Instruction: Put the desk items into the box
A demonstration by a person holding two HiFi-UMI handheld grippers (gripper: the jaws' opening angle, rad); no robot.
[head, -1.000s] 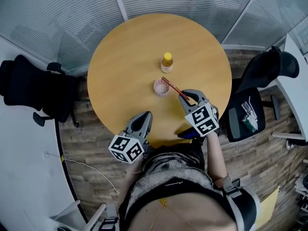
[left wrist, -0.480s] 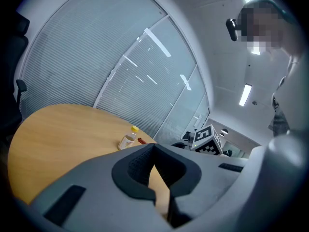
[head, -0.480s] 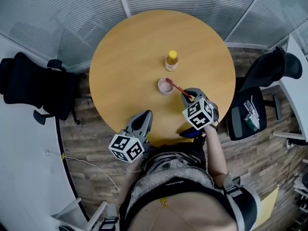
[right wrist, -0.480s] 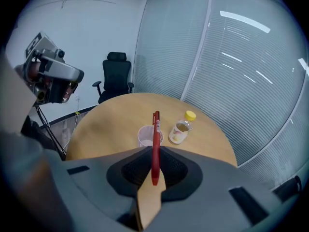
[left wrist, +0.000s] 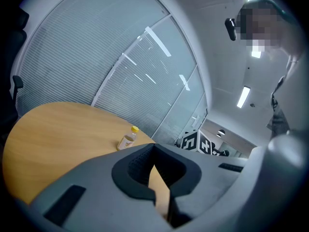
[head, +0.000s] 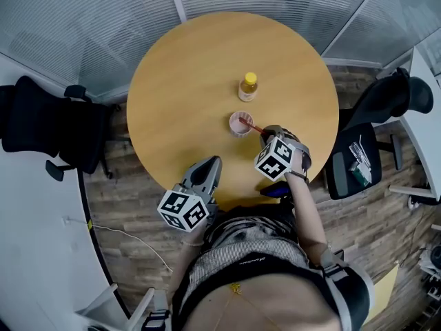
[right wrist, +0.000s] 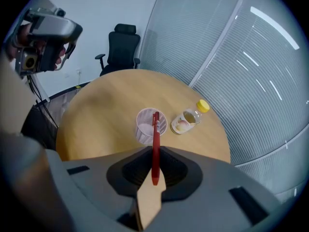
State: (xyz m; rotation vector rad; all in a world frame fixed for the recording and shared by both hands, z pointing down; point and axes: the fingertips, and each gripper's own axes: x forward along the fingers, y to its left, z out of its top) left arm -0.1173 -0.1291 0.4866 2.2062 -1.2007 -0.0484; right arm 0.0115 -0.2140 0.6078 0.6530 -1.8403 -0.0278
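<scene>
Mesh cup (right wrist: 150,125) stands upright mid-table (head: 172,81). The far end of the red pen (right wrist: 155,144) pokes over its rim; I can't tell whether it touches. My right gripper (right wrist: 154,170) is clenched on the pen's near end. Left gripper (left wrist: 155,170) sits at the near table edge, jaws pressed together, empty. Yellow-capped bottle (right wrist: 189,120) stands just beyond the cup, with pale liquid inside. Its label print is too small to read.

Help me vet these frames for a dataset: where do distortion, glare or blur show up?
Head view: even light, sharp, the table mildly bowed at its rim. Left gripper view: strong fisheye, dark corners, ceiling lights blown out, a mosaic patch top right. Right gripper view: same fisheye and dark corners, red pen crisp, bright streaks on the glass wall.
</scene>
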